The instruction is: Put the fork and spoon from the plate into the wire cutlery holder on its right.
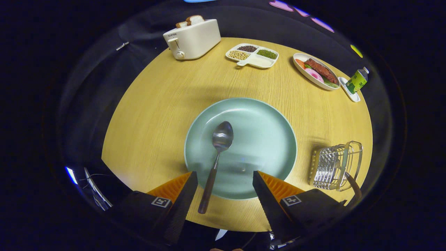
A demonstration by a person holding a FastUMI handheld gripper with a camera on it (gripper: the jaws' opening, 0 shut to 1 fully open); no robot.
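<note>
Lying on the plate (268, 139), the spoon (216, 157) has its handle running between the open gripper's (224, 181) spread fingers, untouched. Right of the plate, the holder (336, 166) already contains a dark-handled utensil (352, 184).

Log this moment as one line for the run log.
tool: open, above spoon handle | spoon: on plate | wire cutlery holder: right of plate, one dark-handled utensil in it | next: grasp spoon
</note>
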